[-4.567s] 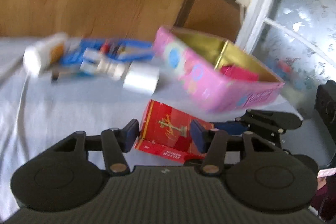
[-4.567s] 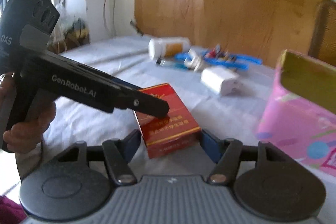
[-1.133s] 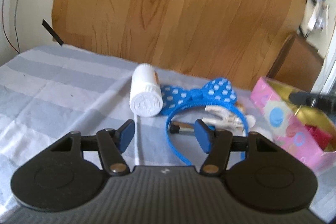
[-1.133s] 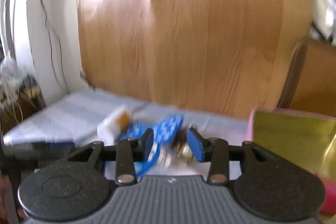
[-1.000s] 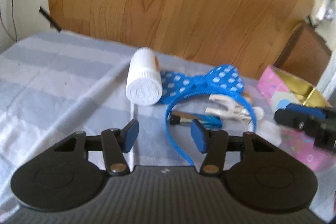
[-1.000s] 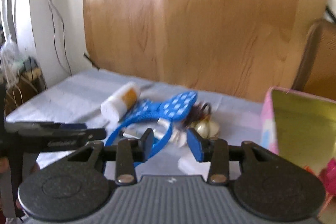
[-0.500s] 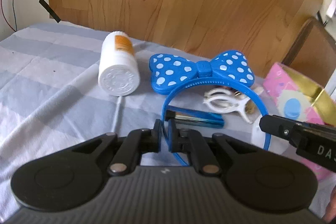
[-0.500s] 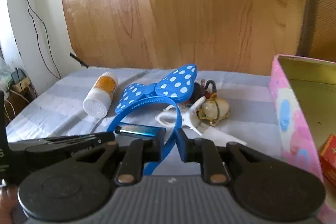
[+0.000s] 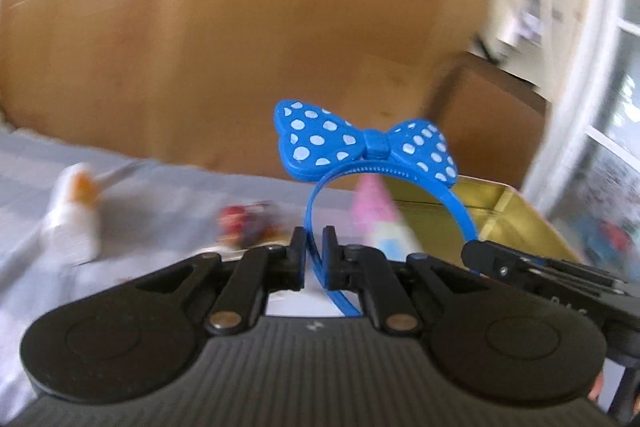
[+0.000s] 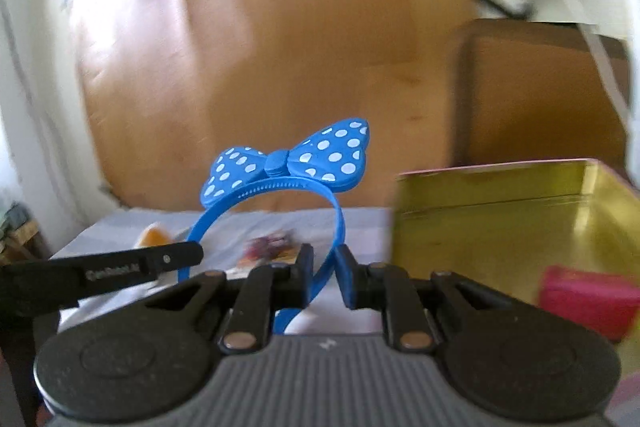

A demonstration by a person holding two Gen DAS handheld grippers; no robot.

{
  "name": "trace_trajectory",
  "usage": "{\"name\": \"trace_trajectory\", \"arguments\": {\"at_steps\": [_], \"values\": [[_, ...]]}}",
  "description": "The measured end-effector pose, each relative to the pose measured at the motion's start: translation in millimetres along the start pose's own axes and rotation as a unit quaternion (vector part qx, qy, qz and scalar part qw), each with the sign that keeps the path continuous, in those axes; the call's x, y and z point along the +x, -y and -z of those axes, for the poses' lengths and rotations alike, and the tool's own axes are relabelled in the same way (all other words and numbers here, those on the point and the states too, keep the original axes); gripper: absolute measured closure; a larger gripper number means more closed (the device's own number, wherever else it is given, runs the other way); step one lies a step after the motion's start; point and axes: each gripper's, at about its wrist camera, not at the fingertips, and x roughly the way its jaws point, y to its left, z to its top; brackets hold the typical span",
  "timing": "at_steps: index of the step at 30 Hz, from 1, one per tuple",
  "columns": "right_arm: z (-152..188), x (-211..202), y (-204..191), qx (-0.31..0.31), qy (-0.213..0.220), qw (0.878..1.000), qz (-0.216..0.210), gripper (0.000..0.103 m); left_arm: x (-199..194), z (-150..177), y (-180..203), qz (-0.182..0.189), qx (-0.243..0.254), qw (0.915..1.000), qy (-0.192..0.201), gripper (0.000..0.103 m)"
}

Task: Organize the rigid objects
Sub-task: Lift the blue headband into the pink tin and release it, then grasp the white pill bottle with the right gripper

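A blue headband with a white-dotted bow (image 9: 366, 151) is held up off the table by both grippers. My left gripper (image 9: 313, 257) is shut on one end of the band. My right gripper (image 10: 324, 273) is shut on the other end, and the bow (image 10: 288, 157) stands upright above it. The pink tin box with a gold inside (image 10: 492, 227) is just right of the headband and holds a red pack (image 10: 586, 301). The box also shows in the left wrist view (image 9: 516, 223), behind the band. The left gripper also shows from the right wrist view (image 10: 120, 269), and the right gripper from the left wrist view (image 9: 532, 273).
A white bottle with an orange label (image 9: 74, 223) lies on the grey striped cloth at the left. Small hair items (image 9: 248, 225) lie in the middle of the table. A wooden headboard (image 9: 240, 39) stands behind, with a brown chair (image 10: 536, 91) at the right.
Both grippers have lifted the headband off the table and carried it right, toward the pink box. The bow now stands upright in the air. The views are blurred by motion.
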Motion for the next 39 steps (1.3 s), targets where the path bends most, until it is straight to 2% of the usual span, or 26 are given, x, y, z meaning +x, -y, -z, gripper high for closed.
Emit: {"name": "trace_trajectory", "arguments": {"at_steps": [6, 9, 11, 12, 14, 15, 20, 23, 30, 39], "values": [[-0.5, -16.6, 87.8, 0.041, 0.007, 0.998, 0.057, 0.090, 47.7, 1.8, 86.2, 0.037, 0.051, 0.9977, -0.025, 0.093], [1.9, -14.2, 125.4, 0.055, 0.000, 0.995, 0.081, 0.090, 71.2, 4.1, 111.2, 0.037, 0.072, 0.9960, -0.038, 0.092], [1.3, -4.2, 142.0, 0.053, -0.011, 0.994, 0.093, 0.089, 86.3, 6.0, 127.0, 0.023, 0.087, 0.9949, -0.045, 0.088], [0.3, 2.2, 145.6, 0.047, -0.017, 0.994, 0.097, 0.085, 91.7, 8.4, 131.1, 0.020, 0.097, 0.9938, -0.051, 0.086], [0.2, 13.8, 150.3, 0.035, -0.024, 0.993, 0.115, 0.067, 96.3, 10.3, 135.1, 0.009, 0.109, 0.9923, -0.059, 0.074], [1.3, 14.3, 154.1, 0.038, -0.017, 0.991, 0.124, 0.060, 93.7, 11.1, 134.2, 0.008, 0.109, 0.9924, -0.056, 0.074], [9.1, -3.9, 168.4, 0.071, 0.020, 0.991, 0.110, 0.060, 75.0, 7.2, 121.6, 0.016, 0.094, 0.9945, -0.044, 0.074], [10.3, -15.3, 167.3, 0.076, 0.032, 0.991, 0.101, 0.060, 65.3, 3.7, 109.7, 0.012, 0.083, 0.9955, -0.045, 0.074], [8.4, -35.3, 137.9, 0.071, 0.039, 0.994, 0.068, 0.060, 34.7, 9.3, 71.5, -0.028, 0.076, 0.9957, -0.045, 0.074], [12.3, -49.5, 48.9, 0.042, 0.046, 0.998, 0.001, 0.061, -3.3, 28.1, 0.5, -0.075, 0.034, 0.9952, -0.052, 0.074]]}}
